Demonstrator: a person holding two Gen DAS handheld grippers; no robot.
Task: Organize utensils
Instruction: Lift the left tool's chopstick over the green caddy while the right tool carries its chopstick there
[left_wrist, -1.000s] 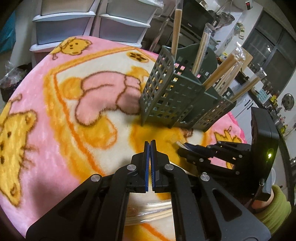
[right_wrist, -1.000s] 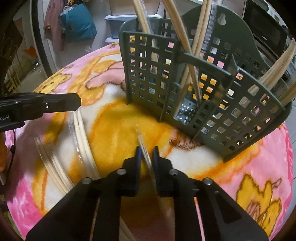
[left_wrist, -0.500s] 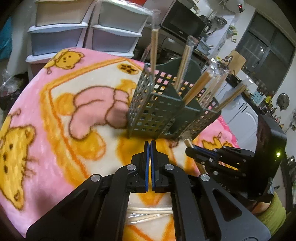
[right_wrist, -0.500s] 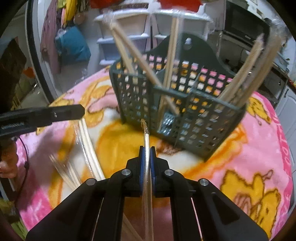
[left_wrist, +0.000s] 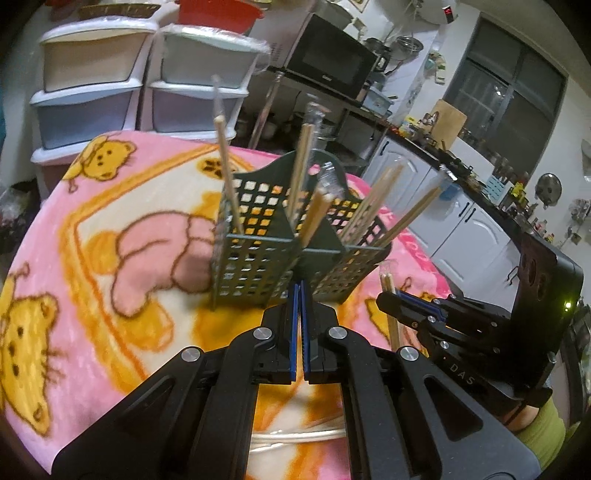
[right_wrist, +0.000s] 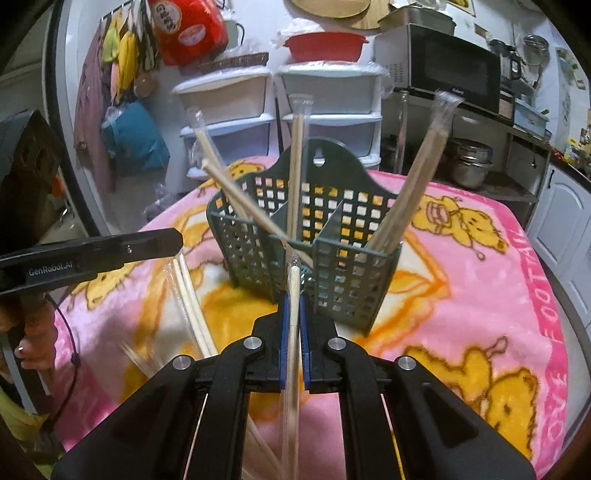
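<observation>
The right gripper (right_wrist: 294, 314) had its fingers pinched tight on a wrapped chopstick pair (right_wrist: 294, 291), tip aimed at the green caddy (right_wrist: 314, 258). The caddy stood upright on the pink blanket (right_wrist: 461, 295), with several wrapped pairs already leaning in its compartments. The left gripper (left_wrist: 299, 314) was fully closed with nothing in it. More wrapped pairs (right_wrist: 192, 306) lay on the blanket, just left of the caddy.
</observation>
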